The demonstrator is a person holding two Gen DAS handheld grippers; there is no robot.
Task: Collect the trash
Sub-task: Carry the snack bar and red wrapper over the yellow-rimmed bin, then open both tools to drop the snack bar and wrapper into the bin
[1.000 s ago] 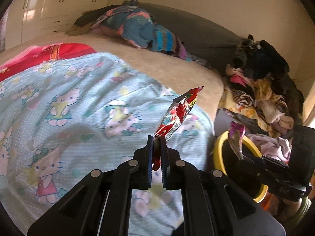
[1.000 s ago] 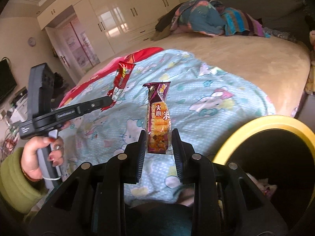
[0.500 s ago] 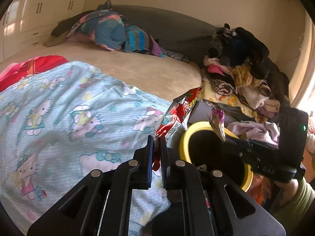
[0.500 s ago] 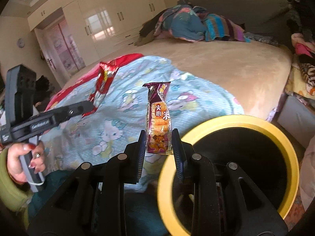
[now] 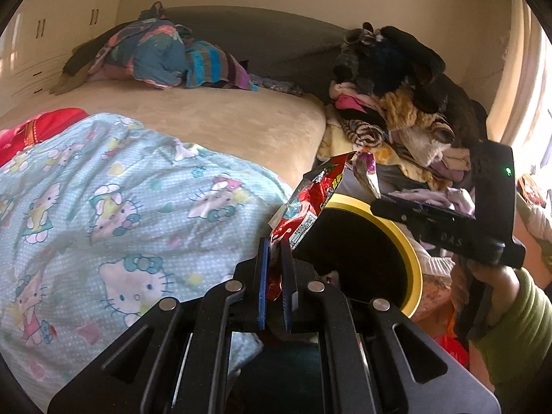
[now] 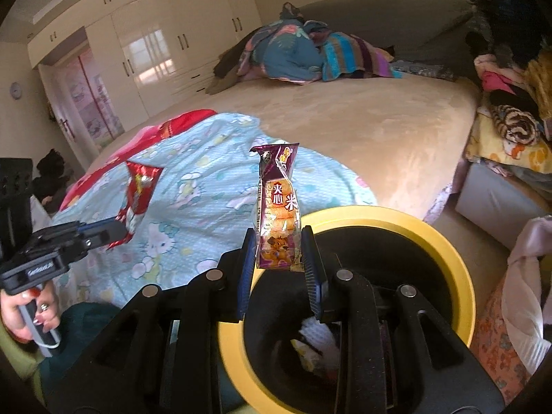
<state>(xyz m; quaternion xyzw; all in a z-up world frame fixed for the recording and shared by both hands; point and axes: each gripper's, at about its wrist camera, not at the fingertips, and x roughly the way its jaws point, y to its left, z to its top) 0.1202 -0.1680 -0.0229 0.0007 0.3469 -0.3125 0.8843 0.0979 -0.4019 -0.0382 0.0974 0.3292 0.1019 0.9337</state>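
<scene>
Left gripper: clamps red wrapper, beside bin rim.
Right gripper: grips upright purple snack packet, nearer, over yellow-rimmed bin.

The left wrist camera is looking forward and downward along its own black fingers, sitting close above the cartoon-print blue quilt and facing the grey headboard. The right wrist camera is looking the same way from further right, hanging near over the round yellow-rimmed black bin. Both views are sharing the quilt, the bin and the beige bed, each catching the other device.
</scene>
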